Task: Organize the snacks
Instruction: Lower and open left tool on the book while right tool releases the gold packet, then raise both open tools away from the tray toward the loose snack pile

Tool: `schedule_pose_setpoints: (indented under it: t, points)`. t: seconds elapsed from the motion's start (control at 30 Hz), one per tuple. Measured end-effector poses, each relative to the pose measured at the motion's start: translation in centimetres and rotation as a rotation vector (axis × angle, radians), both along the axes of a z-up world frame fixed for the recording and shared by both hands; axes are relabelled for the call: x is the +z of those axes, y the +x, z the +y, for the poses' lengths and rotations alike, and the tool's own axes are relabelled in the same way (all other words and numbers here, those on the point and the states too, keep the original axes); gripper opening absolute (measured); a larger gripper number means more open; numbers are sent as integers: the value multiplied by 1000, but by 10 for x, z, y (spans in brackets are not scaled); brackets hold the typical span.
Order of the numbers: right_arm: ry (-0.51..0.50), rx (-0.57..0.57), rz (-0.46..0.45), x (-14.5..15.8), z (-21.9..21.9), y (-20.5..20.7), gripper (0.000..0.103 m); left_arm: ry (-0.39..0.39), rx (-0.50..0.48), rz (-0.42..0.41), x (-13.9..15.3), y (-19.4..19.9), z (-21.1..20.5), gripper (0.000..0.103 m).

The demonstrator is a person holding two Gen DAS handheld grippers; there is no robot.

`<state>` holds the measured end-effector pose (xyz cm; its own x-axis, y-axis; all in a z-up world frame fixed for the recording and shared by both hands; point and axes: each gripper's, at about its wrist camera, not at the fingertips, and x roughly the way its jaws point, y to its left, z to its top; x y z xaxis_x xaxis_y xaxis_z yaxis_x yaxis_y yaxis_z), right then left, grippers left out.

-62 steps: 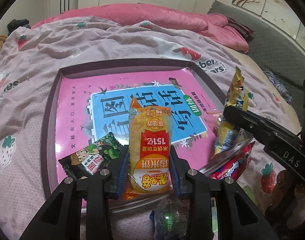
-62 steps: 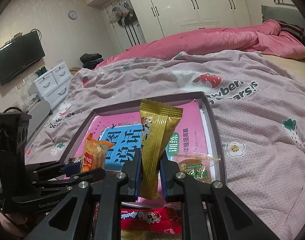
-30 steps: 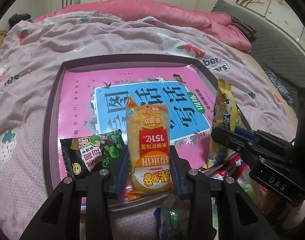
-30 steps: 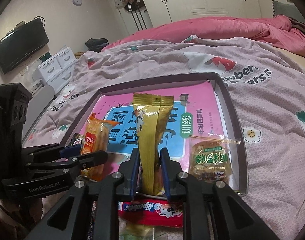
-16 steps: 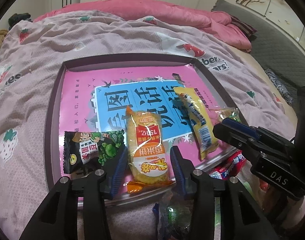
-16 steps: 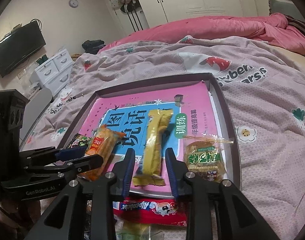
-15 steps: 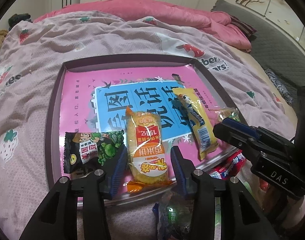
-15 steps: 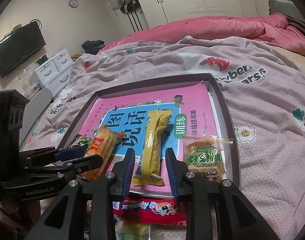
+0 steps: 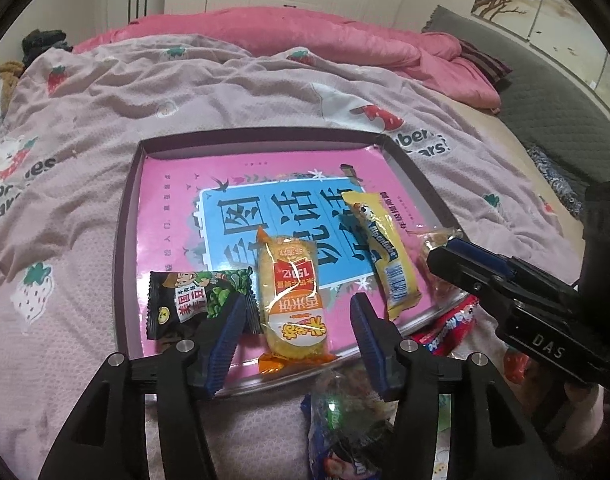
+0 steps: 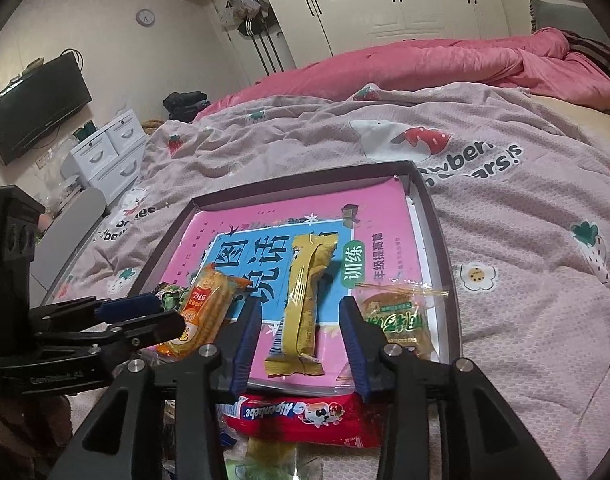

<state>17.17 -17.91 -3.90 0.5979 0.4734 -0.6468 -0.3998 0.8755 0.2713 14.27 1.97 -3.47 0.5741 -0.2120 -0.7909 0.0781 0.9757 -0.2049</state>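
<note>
The left claw (image 9: 295, 330) stood open, its blue pads well clear on either side of the orange rice-cracker packet (image 9: 293, 296), which lay flat in the tray (image 9: 123, 240) with its long axis running straight out along the fingers. The right claw (image 10: 301, 334) was likewise open, straddling the near end of the yellow candy bar (image 10: 305, 300), also flat in the tray and lengthwise along that claw's line. Outward from these, a dark green-pea packet (image 9: 197, 298) lay just left of the orange one, touching or slightly overlapping it, and a clear-wrapped biscuit pack (image 10: 397, 318) sat near the tray's right wall. The tray rested on the bed's strawberry-print quilt (image 10: 525, 220), lined with a pink and blue book cover (image 9: 241, 200). The relation that likely mattered next lay behind the pads: loose snacks remained outside the tray, below its near rim. A red Alpenliebe packet (image 10: 301, 416) lay crosswise, long axis across the right claw's fingers and directly beneath them, so the right hand was nearer to it; a crumpled green-and-blue wrapper (image 9: 345, 420) sat under the left claw. Either pick would probably call for drawing back and dipping.
</note>
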Motion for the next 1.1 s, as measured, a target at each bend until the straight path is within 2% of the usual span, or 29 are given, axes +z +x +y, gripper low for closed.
schedule_pose_setpoints:
  t: [0.43, 0.97, 1.1]
  points:
    - [12, -20, -81, 25, -13, -14, 54, 17, 20, -36, 19, -13, 6, 60]
    - [-3, -51, -152, 44, -23, -34, 59, 12, 7, -77, 40, -29, 7, 60]
    - [13, -69, -181, 52, -29, -43, 66, 11, 7, -86, 45, -33, 7, 60]
